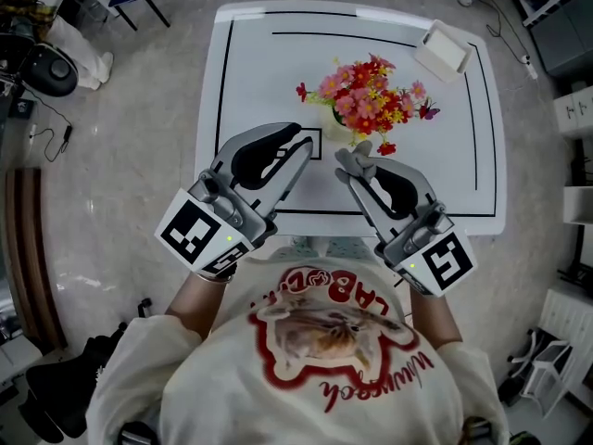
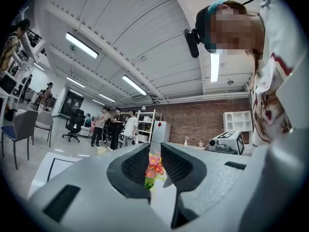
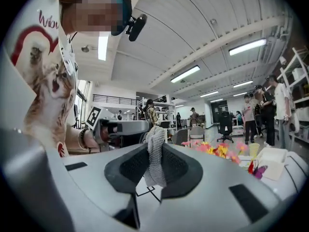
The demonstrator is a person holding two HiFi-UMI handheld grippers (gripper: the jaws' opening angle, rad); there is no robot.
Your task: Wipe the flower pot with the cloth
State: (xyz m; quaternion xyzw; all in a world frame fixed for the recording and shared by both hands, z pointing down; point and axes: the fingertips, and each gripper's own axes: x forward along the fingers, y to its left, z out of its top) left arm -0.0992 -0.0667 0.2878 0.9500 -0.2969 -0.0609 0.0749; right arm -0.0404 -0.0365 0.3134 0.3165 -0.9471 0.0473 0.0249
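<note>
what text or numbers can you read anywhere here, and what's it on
"LAB": red print on the person's shirt, upside down in the head view.
Red script below it: too distorted to read.
Marker cubes: square patterns, no words.
White box at right edge: marks too small.

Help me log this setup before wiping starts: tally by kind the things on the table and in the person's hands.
Flower pot: 1
White box: 1
Grey cloth: 1
Grippers: 2 (left gripper shut and empty, right gripper with its jaws shut on the cloth)
Total: 5
</note>
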